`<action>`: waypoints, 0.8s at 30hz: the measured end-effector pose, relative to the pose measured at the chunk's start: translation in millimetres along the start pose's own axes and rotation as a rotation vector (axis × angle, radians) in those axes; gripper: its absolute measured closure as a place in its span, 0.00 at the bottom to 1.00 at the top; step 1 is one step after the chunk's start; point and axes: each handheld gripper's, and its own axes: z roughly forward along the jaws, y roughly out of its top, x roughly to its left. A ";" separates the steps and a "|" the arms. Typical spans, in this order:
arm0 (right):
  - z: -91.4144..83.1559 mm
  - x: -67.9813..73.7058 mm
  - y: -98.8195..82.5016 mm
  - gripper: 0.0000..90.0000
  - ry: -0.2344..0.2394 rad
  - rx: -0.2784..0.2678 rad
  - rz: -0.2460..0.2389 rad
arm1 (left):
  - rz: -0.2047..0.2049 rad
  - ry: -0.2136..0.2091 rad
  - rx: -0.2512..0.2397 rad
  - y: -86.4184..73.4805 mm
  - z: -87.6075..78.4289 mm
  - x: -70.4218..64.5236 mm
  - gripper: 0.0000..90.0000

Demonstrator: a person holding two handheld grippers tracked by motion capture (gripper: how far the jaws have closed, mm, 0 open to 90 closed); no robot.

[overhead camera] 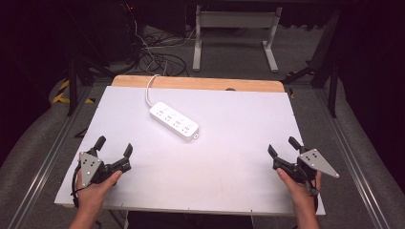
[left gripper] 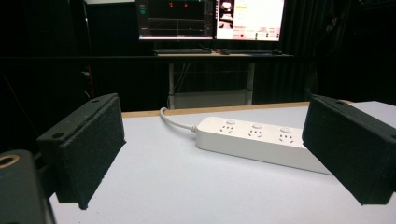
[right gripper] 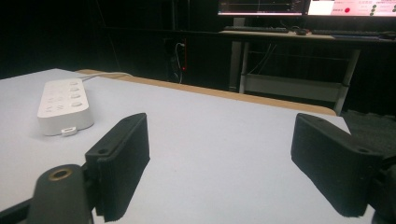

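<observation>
A white power strip (overhead camera: 174, 121) lies slantwise on the white table top (overhead camera: 229, 157), its cord running off the far edge. Through the left gripper view the power strip (left gripper: 252, 140) sits ahead between the jaws, some way off; in the right gripper view the power strip (right gripper: 63, 103) lies far to the left. My left gripper (overhead camera: 114, 147) rests near the front left corner, open, nothing between its pads. At the front right, my right gripper (overhead camera: 282, 146) is open too and holds nothing.
A wooden strip (overhead camera: 200, 83) borders the table's far edge. Behind it stand a white desk frame (overhead camera: 236, 33) and tangled cables (overhead camera: 157, 55) on the floor. Monitors (left gripper: 210, 18) glow in the dark background. Metal rails (overhead camera: 47, 152) run along both sides of the table.
</observation>
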 end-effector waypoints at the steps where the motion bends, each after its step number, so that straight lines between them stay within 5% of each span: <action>1: -0.6 -0.4 -0.3 0.22 -0.001 0.001 0.000 | 0.000 0.000 0.000 0.0 0.0 0.0 0.07; 24: -8.0 -1.7 -2.6 0.23 -0.011 0.019 -0.029 | 0.000 -0.024 -0.010 1.4 7.8 -7.0 0.07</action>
